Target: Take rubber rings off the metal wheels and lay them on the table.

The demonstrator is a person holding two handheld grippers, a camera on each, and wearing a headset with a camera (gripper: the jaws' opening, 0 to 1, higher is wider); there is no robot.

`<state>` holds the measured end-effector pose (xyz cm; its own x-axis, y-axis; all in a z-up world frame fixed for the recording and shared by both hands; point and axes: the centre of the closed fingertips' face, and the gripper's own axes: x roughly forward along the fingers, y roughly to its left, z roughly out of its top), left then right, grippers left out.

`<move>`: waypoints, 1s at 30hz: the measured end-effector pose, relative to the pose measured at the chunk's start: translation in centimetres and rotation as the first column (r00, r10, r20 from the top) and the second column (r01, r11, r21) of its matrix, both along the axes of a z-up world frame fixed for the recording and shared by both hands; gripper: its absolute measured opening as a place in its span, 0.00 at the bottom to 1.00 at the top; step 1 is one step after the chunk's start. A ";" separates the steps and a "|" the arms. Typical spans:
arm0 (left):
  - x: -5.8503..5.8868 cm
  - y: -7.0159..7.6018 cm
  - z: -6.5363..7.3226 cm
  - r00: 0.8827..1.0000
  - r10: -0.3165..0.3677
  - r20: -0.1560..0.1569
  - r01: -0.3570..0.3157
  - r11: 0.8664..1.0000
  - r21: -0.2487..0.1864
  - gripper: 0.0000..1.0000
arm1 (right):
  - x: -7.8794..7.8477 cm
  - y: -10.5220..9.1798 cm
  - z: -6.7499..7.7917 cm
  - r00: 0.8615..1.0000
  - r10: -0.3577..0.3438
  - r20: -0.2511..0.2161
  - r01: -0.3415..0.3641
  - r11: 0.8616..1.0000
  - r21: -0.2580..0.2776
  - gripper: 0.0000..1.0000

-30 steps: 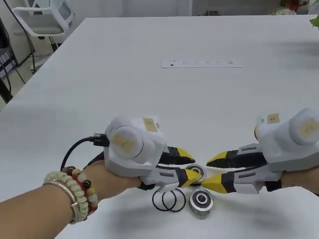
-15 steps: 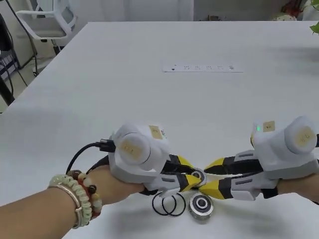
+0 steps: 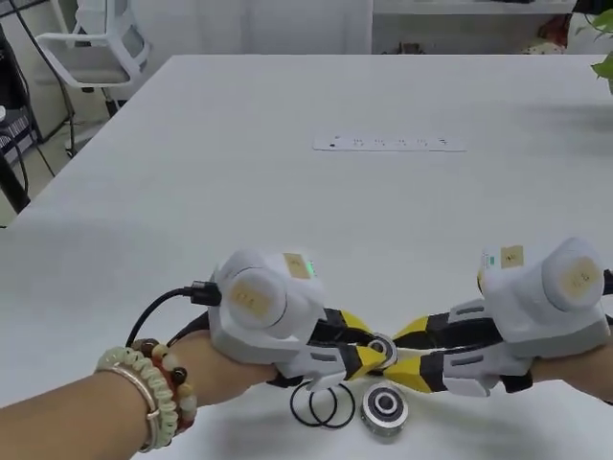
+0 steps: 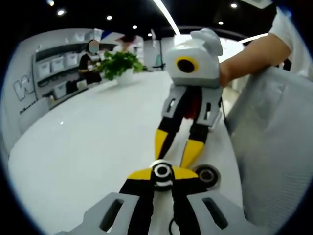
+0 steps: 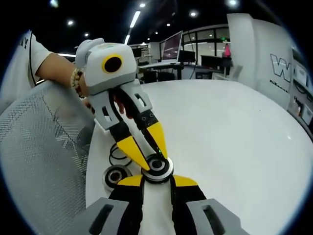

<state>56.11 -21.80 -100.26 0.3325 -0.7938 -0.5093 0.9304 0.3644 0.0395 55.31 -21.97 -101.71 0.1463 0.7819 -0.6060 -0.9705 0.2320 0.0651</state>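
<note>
Left gripper, right gripper clamp wheel.

Metal wheel is seen raised off the white table, pinched at the tips of the left gripper, which is set at its 9 o'clock. Right gripper is set opposite at 3 o'clock, jaws spread, tips at the wheel's edge; its grip cannot be made out. Second wheel is laid flat at 6 o'clock of the first. Two rubber rings, overlapped, are noted just at its 9 o'clock. Socket strip is recorded well apart at 12 o'clock.
</note>
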 end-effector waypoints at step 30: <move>0.4 0.1 0.0 1.000 0.017 0.013 -0.017 1.000 -0.008 0.14 | 1.3 -1.0 0.8 0.905 -0.280 -0.320 0.305 0.952 0.029 0.00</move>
<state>56.54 -21.73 -100.26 0.3527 -0.7920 -0.4984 0.9234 0.3808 0.0482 56.58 -23.01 -100.92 0.1910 0.7787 -0.5976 -0.7886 0.4843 0.3789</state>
